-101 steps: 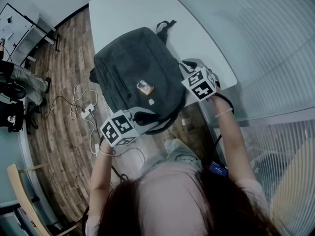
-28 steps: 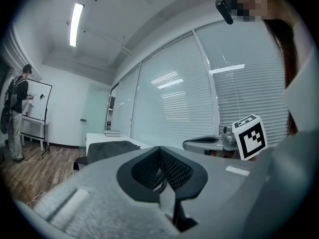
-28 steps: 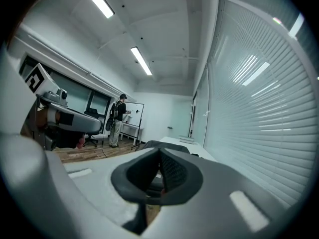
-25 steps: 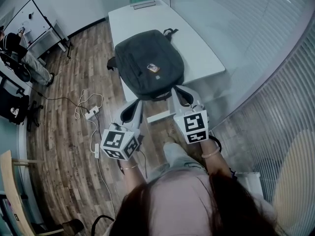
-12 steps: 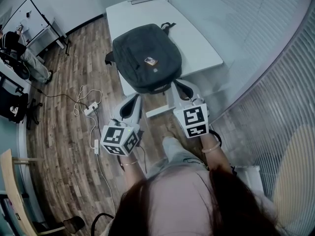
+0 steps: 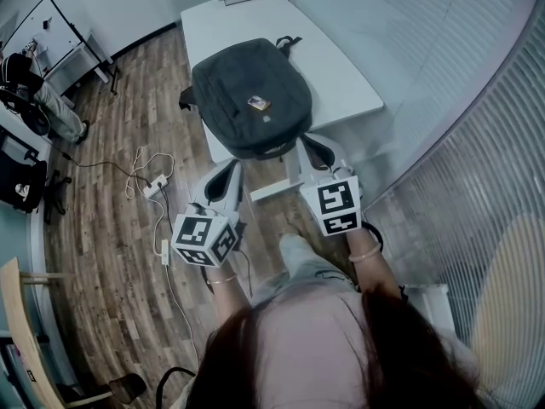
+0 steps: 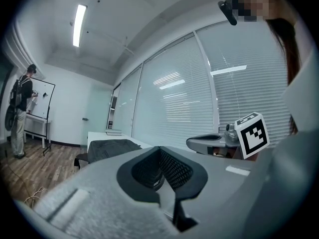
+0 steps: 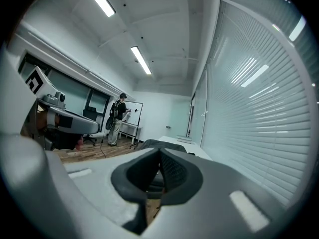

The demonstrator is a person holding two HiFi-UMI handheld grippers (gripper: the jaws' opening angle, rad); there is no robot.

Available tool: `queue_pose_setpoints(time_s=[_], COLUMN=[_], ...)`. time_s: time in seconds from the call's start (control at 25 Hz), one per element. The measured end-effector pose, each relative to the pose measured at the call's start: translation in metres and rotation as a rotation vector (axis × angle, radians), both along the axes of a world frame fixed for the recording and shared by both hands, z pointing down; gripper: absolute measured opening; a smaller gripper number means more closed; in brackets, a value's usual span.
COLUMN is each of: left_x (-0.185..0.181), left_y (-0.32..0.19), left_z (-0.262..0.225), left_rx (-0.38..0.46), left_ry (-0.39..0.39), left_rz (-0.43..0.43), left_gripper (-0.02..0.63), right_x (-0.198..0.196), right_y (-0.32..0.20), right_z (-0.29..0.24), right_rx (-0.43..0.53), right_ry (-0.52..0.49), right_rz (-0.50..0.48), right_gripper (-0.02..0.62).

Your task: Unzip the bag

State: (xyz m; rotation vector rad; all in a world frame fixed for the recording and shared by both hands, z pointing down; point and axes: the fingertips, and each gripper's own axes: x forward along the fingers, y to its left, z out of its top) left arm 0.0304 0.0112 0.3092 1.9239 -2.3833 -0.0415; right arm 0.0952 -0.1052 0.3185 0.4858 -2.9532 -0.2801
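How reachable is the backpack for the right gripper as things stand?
Probably reachable, yes: the right gripper sits just short of the backpack on the table, nothing between them. Its jaws are shut and would need opening.

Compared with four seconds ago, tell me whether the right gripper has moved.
Yes. The right gripper was beside the backpack over the table; now it sits back off the table's near edge, toward the person.

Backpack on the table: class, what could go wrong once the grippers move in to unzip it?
The backpack lies at the near edge of the table; a zip pull might drag it off. The left gripper and right gripper are shut, empty, short of it; unopened, they could just shove it.
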Motion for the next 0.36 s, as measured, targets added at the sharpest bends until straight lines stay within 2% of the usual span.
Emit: queue_pose_setpoints(time_s=[0.36], left_x=[-0.0048], left_y=[-0.0031], left_z=[0.0099], left_rx=[-0.030], left_ry=[0.006], left_rz=[-0.010], left_gripper=[0.009], right_x=[-0.0024], right_y=[-0.0039], right_z=[0.0030], right_rx=[-0.021], right_ry=[-0.005], right_rz=[-0.004], right_gripper=[0.003])
